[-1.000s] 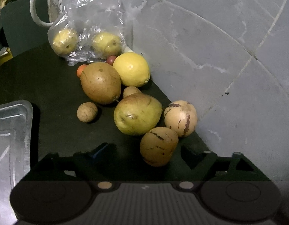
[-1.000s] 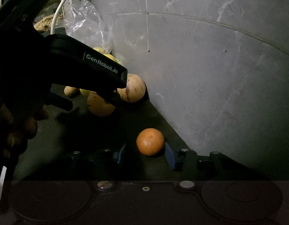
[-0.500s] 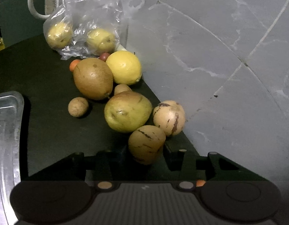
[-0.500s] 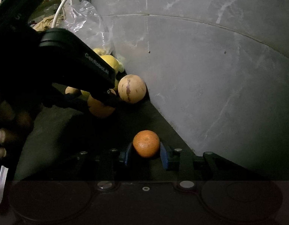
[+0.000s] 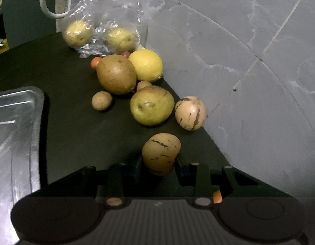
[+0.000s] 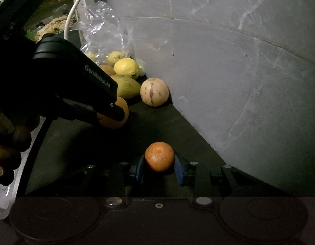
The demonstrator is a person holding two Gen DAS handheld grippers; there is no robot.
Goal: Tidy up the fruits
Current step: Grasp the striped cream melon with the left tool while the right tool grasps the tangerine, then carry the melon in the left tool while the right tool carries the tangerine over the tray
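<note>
In the left wrist view, my left gripper is shut on a tan pepino melon with dark stripes, held a little apart from the fruit pile. The pile holds a second striped melon, a yellow-green pear, a brown pear, a lemon and a small brown fruit. In the right wrist view, my right gripper is shut on a tangerine, its blue pads touching both sides. The left gripper's body crosses that view with its melon.
A metal tray lies at the left on the dark mat. A clear plastic bag holding two yellow fruits leans at the back beside a white cable. A grey marble wall bounds the right side. A hand holds the left gripper.
Both grippers went from open to shut: the left around the nearest striped melon, which has come away from the pile, the right around the tangerine.
</note>
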